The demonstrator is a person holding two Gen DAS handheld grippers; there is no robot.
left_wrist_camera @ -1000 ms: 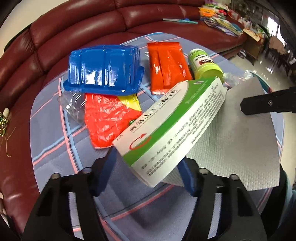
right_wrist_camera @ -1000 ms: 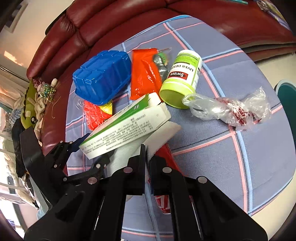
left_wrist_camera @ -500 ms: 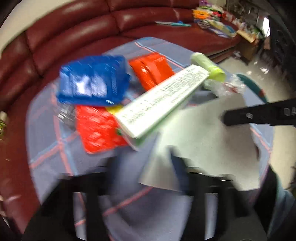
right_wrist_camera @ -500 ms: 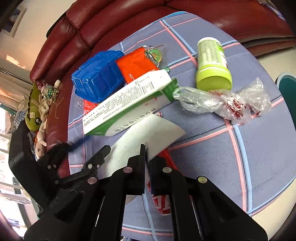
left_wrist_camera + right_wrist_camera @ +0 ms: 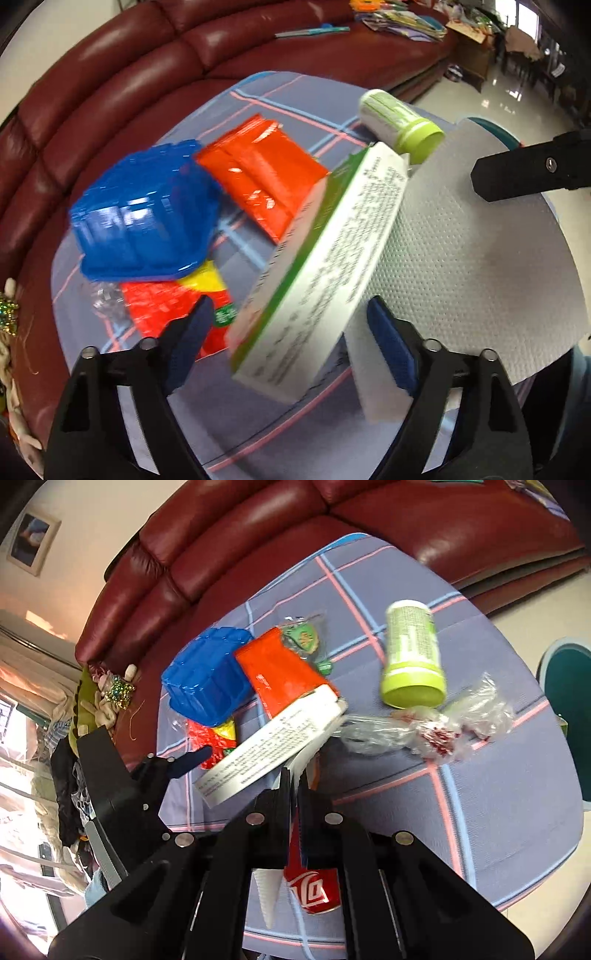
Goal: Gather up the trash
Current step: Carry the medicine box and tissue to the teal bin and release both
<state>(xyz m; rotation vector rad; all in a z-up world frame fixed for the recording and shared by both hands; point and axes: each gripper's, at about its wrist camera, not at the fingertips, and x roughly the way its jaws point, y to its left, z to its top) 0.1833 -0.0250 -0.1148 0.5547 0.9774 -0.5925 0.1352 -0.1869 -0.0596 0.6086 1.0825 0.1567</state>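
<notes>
My left gripper (image 5: 288, 325) stands wide open; a white and green carton (image 5: 325, 266) lies tilted between its blue-padded fingers without touching either pad. The carton also shows in the right wrist view (image 5: 273, 742). My right gripper (image 5: 293, 775) is shut on a white paper towel (image 5: 472, 258), held up edge-on above the table. On the plaid tablecloth (image 5: 498, 812) lie a blue plastic tray (image 5: 144, 221), an orange pouch (image 5: 262, 181), a red and yellow wrapper (image 5: 173, 306), a green-capped bottle (image 5: 410, 661), a crumpled clear bag (image 5: 428, 727) and a red can (image 5: 314, 886).
A dark red leather sofa (image 5: 110, 92) curves behind the table. A teal bin (image 5: 569, 675) stands on the floor off the table's right edge. A green snack wrapper (image 5: 306, 638) lies behind the orange pouch. Toys and clothes (image 5: 110, 694) pile at the sofa's left.
The carton has turned and dropped out of the left gripper's hold as that gripper swung and opened. The bottle has rolled onto its side. The right gripper keeps the paper towel, turned edge-on.
</notes>
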